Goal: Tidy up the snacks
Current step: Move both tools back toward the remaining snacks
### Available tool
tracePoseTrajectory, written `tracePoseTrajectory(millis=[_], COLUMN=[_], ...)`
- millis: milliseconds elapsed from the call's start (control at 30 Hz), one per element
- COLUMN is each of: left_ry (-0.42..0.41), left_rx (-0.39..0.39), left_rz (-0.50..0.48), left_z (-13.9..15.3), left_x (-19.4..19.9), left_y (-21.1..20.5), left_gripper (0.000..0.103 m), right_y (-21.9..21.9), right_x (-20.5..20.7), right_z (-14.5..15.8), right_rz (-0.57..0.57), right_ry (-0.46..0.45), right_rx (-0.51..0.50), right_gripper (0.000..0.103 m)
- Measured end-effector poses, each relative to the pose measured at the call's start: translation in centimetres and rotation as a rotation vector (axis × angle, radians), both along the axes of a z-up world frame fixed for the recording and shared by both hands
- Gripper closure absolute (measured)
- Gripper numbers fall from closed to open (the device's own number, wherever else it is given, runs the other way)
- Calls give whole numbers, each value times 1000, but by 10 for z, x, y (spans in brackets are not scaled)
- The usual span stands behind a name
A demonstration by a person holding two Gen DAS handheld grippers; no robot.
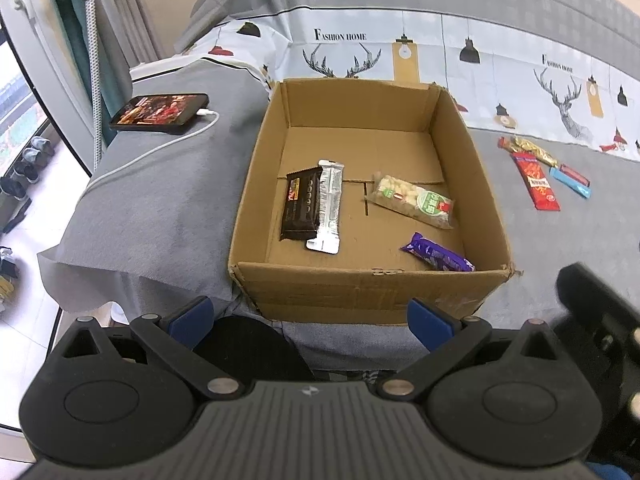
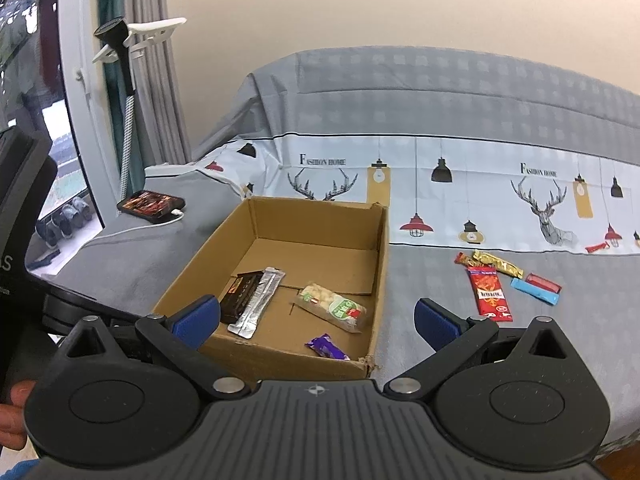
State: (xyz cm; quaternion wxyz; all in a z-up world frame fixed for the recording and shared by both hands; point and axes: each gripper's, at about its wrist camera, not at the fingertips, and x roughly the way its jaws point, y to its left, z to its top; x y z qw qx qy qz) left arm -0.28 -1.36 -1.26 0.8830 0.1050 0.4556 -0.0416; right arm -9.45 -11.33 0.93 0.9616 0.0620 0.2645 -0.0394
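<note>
Grey bedspread (image 1: pixel 160 200) carries an open brown cardboard box (image 1: pixel 368 292) holding four wrapped snacks; both hand-held grippers, left (image 1: pixel 310 318) and right (image 2: pixel 316 320), hover spread and empty before the box.

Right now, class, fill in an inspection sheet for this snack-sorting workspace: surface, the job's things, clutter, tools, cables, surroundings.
Surface: grey bedcover with a printed deer-and-lamp band behind.
Job's things: open cardboard box holds a dark chocolate bar, a silver sachet overlapping its edge, a clear peanut packet and a purple bar. Outside, to its right: red packet, gold bar, blue bar, and a red-wrapped bar.
Clutter: phone, screen lit.
Tools: left tool open, empty; right tool open, empty.
Cables: white charging cable plugged into the phone, trailing across the cover.
Surroundings: curtain, window, shoes on the floor.
</note>
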Motion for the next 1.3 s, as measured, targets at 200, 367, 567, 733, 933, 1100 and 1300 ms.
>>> tracePoseTrajectory(millis=[200,367,567,733,933,1100,1300], left_ry=[25,46,84,159,272,319,397], left_rx=[22,6,-20,-58,-55,-32,-19], left_rz=[-42,-102,-172,-219,-252,-213,-171], left_z=[-2,0,-2,-29,-98,-153,-204], left_x=[8,25,61,106,169,214,259], left_y=[-30,-77,-161,-250,-342,-392,-420], left_gripper=[0,0,0,0,0,0,0], right_y=[-35,-88,-177,-276,-380,-438,-459], right_x=[-4,-5,-10,1,68,136,188], right_z=[-9,-20,-33,-53,-119,-185,-234], right_rz=[-67,-173,-334,-506,-556,-465,-372], right_ry=[-21,-6,8,40,167,293,360], right_rx=[10,21,-39,-43,-102,-109,-107], right_gripper=[1,1,1,1,1,1,1])
